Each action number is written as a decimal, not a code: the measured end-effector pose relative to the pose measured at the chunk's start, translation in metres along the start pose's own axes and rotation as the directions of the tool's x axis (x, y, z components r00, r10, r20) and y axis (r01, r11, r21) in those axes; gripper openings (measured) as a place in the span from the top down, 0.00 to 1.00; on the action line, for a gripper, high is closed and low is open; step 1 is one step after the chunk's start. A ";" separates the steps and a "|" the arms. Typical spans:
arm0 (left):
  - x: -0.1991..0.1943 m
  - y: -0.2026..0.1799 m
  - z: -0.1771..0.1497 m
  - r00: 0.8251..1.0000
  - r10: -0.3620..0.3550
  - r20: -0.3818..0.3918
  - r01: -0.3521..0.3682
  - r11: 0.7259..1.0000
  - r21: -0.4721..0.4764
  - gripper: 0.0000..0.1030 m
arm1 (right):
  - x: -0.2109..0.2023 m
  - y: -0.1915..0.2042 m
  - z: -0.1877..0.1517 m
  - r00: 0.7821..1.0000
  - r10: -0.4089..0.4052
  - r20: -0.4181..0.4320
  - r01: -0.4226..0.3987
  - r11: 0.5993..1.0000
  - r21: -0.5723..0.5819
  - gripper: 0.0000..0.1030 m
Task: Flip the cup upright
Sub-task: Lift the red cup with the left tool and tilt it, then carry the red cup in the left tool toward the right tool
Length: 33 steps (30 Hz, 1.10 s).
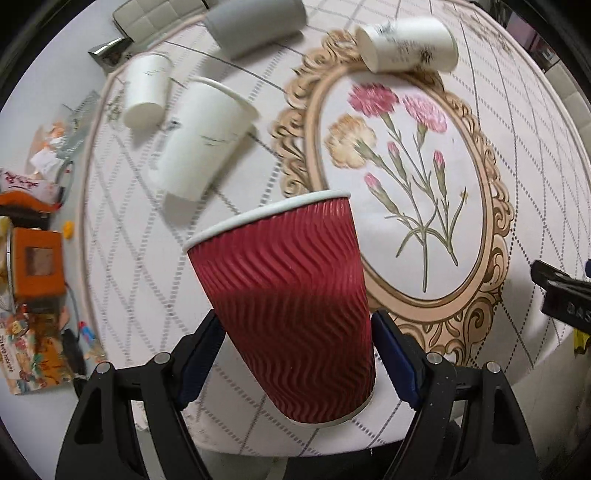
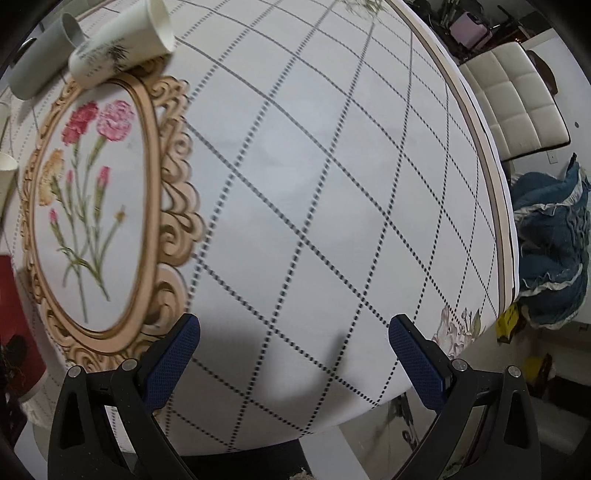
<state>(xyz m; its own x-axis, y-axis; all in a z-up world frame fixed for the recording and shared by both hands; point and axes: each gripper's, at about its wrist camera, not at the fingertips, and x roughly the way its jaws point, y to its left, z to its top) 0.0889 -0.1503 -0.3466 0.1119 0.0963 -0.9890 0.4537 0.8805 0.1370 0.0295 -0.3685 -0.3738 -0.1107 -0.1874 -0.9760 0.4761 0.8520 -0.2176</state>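
A red ribbed paper cup [image 1: 291,310] with a white rim is held between the blue pads of my left gripper [image 1: 299,365]. Its mouth points up and away, tilted to the left, its base near the table's front edge. The cup's side also shows at the left edge of the right wrist view [image 2: 14,317]. My right gripper [image 2: 295,362] is open and empty over the bare tablecloth [image 2: 314,206]. It also shows at the right edge of the left wrist view [image 1: 561,291].
On the round table lie a white cup [image 1: 207,136], a smaller white cup [image 1: 146,90], a grey cup [image 1: 255,24] and a printed white cup [image 1: 406,44], [image 2: 118,44]. Boxes and clutter [image 1: 37,266] sit on the floor at left. A white chair [image 2: 517,99] and blue cloth [image 2: 550,243] are at right.
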 end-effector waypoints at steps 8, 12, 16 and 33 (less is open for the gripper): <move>0.021 0.001 0.012 0.997 -0.058 -0.060 0.054 0.997 -0.064 0.20 | 0.007 -0.017 0.002 1.000 -0.002 -0.008 0.002 1.000 0.009 0.00; 0.026 0.004 0.014 0.995 -0.068 -0.076 0.061 0.994 -0.094 0.04 | 0.010 -0.025 0.003 1.000 0.001 -0.006 -0.001 1.000 0.006 0.00; 0.026 0.011 0.018 0.995 -0.072 -0.073 0.063 0.992 -0.112 0.04 | 0.012 -0.026 0.004 1.000 0.002 -0.008 -0.002 1.000 0.003 0.00; 0.005 0.021 0.020 0.995 -0.094 -0.032 0.087 0.983 -0.160 0.04 | -0.002 -0.013 -0.001 1.000 0.019 0.013 -0.019 1.000 -0.001 0.00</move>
<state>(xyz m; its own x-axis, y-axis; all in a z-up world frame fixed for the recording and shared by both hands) 0.1171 -0.1405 -0.3473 0.0410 0.0280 -0.9988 0.3148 0.9483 0.0395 0.0226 -0.3788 -0.3687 -0.0903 -0.1771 -0.9801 0.4770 0.8562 -0.1986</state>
